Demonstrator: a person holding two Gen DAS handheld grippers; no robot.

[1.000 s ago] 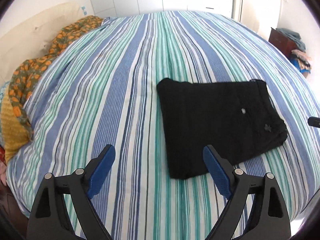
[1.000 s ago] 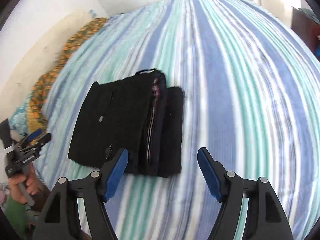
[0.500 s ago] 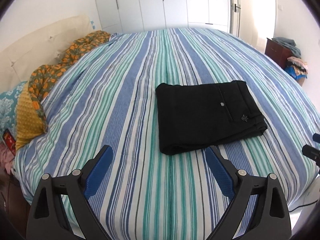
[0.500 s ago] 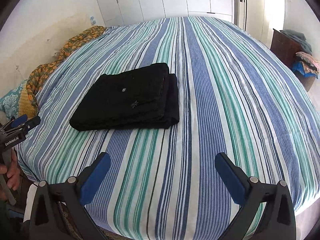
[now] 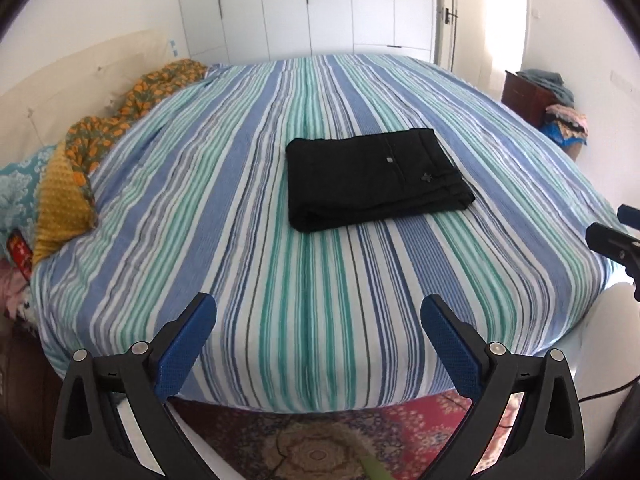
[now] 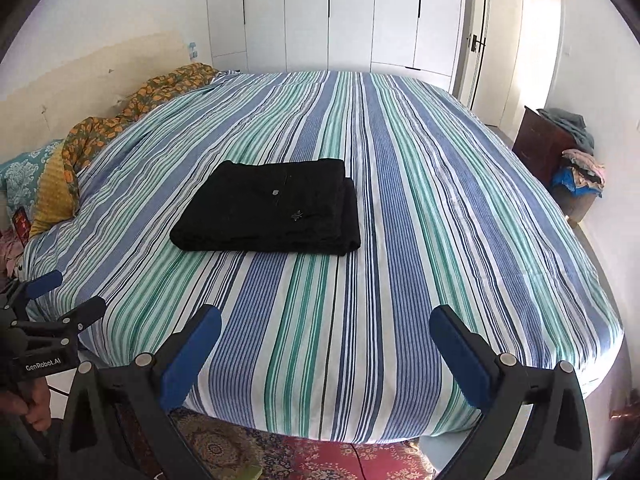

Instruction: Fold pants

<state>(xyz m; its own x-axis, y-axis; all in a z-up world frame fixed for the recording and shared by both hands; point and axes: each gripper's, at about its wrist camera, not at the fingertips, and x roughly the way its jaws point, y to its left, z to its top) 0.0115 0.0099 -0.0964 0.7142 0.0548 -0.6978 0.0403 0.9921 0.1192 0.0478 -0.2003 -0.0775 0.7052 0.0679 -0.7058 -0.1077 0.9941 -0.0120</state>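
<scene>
The black pants lie folded into a flat rectangle in the middle of the striped bed; the right wrist view shows the same pants on the bed. My left gripper hangs over the bed's near edge, well short of the pants, its jaws still opening with nothing between them. My right gripper stands open and empty, also back at the near edge. Each gripper shows at the border of the other's view: the left gripper at lower left, a finger of the right at far right.
Orange floral bedding and a yellow cushion are piled at the bed's left end by the headboard. A dark cabinet with heaped clothes stands right. White wardrobe doors line the back wall. A patterned rug lies below.
Both grippers have pulled back and up from the pants to the bed's near edge. Both sets of jaws have widened. The pants lie still, folded.
</scene>
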